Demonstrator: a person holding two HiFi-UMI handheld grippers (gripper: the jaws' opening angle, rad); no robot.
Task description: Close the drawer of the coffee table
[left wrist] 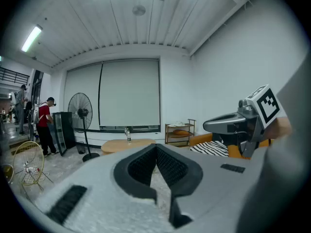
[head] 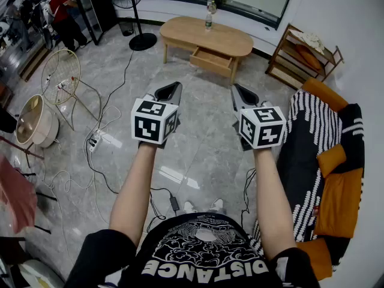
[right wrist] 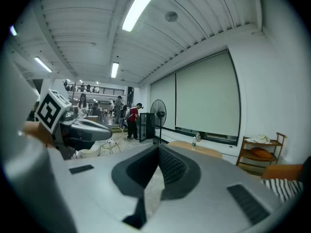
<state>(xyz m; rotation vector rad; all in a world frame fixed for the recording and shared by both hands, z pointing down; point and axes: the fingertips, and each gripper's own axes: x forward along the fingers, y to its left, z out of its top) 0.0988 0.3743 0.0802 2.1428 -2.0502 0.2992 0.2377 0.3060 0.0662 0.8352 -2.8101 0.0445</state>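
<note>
Approach stage of a drawer-closing task, seen from a camera on a person's head looking down at two outstretched forearms. Each hand holds a grey two-jaw tool topped by a cube with square markers. The left gripper and the right gripper sit side by side at the centre of the frame, aimed slightly downward toward the top. Both claws are closed, with their ridged black tips meeting and nothing between them.

An oval wooden coffee table stands at the top centre, well apart from both tools. Its drawer is pulled out toward the viewer from the long front side. A plastic bottle stands on the tabletop near the far edge.

By my reading, nothing has touched the drawer yet. The next move calls for walking forward across the open floor, lowering a closed claw to the drawer front, and pushing it straight in.

Pale grey polished tile floor fills the middle, and white cables trail across it at the left. A pedestal fan stands at the upper left. Further left, a person in a red top stands by a dark cabinet. A sofa with a black-and-white striped throw and orange cushions runs down the right edge. Above it, at the upper right, is a low wooden shelf rack.
</note>
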